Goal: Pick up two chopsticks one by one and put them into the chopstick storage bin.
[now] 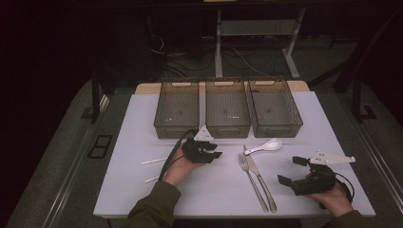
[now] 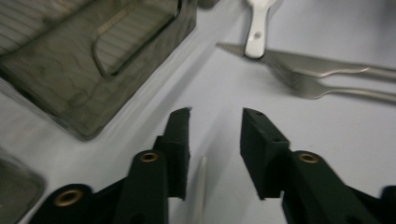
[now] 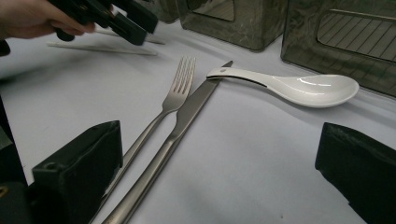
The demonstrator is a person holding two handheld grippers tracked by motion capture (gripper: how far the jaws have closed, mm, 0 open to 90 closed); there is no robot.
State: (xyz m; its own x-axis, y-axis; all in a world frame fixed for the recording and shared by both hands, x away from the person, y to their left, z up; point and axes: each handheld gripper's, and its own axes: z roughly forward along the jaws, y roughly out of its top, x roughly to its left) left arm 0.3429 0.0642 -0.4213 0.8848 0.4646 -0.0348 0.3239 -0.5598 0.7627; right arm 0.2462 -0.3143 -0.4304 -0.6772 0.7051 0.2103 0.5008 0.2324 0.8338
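A thin white chopstick [image 2: 201,184] lies flat on the white table [image 1: 142,190], its end showing between the parted black jaws of the left gripper [image 2: 215,116], which do not press on it. A second white chopstick [image 1: 153,161] rests just to the left of that hand in the high view. Such a stick looks light, stiff and smooth, likely to roll or slip; a pinch across its middle, square to its length, seems the safest hold. The left gripper's jaws stand narrowly apart, nothing gripped. The left hand [image 1: 178,168] reaches forward from an olive sleeve [image 1: 154,206], the tool aimed toward the three smoky translucent plastic bins [image 1: 227,111] ranged along the table's far side. To its right lie a steel fork [image 1: 252,178] and steel table knife [image 1: 260,178] side by side, with a white ceramic soup spoon [image 1: 266,146] resting its handle on the knife's tip. The right gripper [image 1: 292,171] hangs near the table's front right corner, jaws spread wide and empty, pointing across at the cutlery.
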